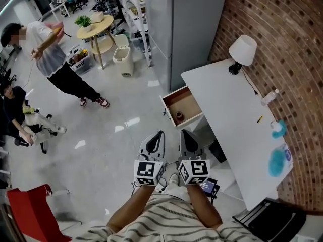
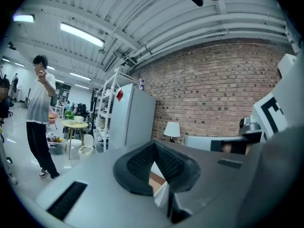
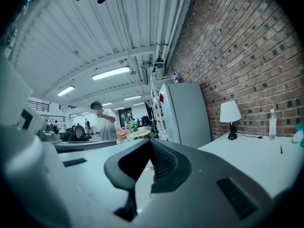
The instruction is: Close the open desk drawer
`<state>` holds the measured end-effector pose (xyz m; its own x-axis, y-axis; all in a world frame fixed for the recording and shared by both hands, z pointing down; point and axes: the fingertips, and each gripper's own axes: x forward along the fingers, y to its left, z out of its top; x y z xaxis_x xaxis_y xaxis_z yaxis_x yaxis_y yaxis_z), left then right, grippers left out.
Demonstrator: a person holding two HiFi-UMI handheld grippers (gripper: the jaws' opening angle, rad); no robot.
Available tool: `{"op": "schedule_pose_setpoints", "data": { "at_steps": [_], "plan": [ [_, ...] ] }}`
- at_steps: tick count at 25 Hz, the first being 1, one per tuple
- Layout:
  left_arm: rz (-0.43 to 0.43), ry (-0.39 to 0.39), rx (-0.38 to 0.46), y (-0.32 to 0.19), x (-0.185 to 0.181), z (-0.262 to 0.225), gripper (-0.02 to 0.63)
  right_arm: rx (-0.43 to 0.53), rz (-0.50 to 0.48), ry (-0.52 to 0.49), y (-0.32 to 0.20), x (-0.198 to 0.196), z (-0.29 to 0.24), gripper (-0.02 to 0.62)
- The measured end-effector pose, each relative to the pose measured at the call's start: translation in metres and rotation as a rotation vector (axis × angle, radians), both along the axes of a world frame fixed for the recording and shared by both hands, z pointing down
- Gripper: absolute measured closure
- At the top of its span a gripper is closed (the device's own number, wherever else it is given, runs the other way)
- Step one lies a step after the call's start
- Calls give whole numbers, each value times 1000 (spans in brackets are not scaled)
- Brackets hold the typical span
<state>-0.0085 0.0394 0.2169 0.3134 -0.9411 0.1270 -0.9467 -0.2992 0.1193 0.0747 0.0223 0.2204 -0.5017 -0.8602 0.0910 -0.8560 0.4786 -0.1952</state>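
The desk drawer (image 1: 187, 101) stands pulled out from the left side of the white desk (image 1: 232, 125), its wooden inside showing a small dark round object (image 1: 179, 116). Its white front faces me, a short way ahead of both grippers. My left gripper (image 1: 160, 133) and right gripper (image 1: 183, 132) are held side by side just short of that front, both shut and empty. In the left gripper view the gripper (image 2: 153, 144) shows closed jaws with a sliver of the drawer (image 2: 155, 178) below them. The right gripper (image 3: 151, 141) points past the desk (image 3: 256, 160).
A white lamp (image 1: 242, 52) stands on the desk's far corner by the brick wall; blue items (image 1: 276, 161) lie near its close end. A grey fridge (image 1: 186, 29) rises behind the drawer. A person (image 1: 55, 59) stands at left near a round table (image 1: 96, 29) and a white bin (image 1: 122, 55).
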Motion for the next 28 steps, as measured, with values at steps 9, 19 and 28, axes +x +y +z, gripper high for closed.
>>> {"op": "schedule_pose_setpoints", "data": {
  "at_steps": [9,19,28],
  "plan": [
    [100,0,-13,-73,-59,4,603,-13,70,7,-71,-66,1,584],
    [226,17,-53,-130,-83,28,603,-37,189,16,-115,-93,30,584],
    [215,38,-89,-170,-65,59,603,-68,184,55,-155,-78,59,584]
  ]
}}
